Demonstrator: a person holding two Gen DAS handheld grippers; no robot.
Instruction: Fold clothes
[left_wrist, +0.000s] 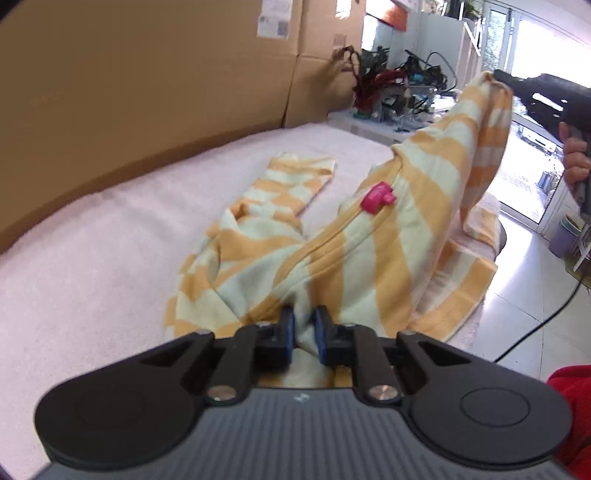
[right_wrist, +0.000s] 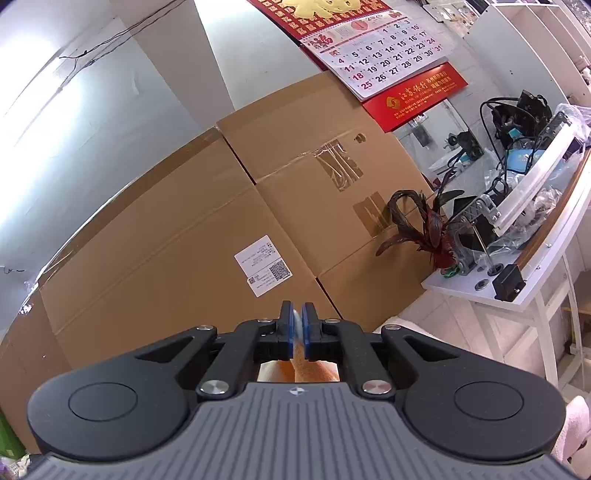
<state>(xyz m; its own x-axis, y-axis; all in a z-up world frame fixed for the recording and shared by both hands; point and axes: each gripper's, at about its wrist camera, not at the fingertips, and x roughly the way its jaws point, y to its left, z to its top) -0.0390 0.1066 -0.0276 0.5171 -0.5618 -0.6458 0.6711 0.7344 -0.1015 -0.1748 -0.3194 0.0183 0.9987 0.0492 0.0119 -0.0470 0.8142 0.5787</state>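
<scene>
Big cardboard boxes (right_wrist: 192, 229) stand along the wall from nine to twelve o'clock. In front of them a pale pink towel-covered table (left_wrist: 92, 236) carries the orange-and-cream striped garment (left_wrist: 280, 236), spread from the middle toward four o'clock, one pink tag (left_wrist: 376, 197) clipped on its seam. The left gripper (left_wrist: 304, 332) at six o'clock has its blue pads nearly together, clenched on the garment's near edge. The right gripper (right_wrist: 297, 326), lifted at two o'clock, pinches a bunched corner, its pads almost closed with only cloth between them.
</scene>
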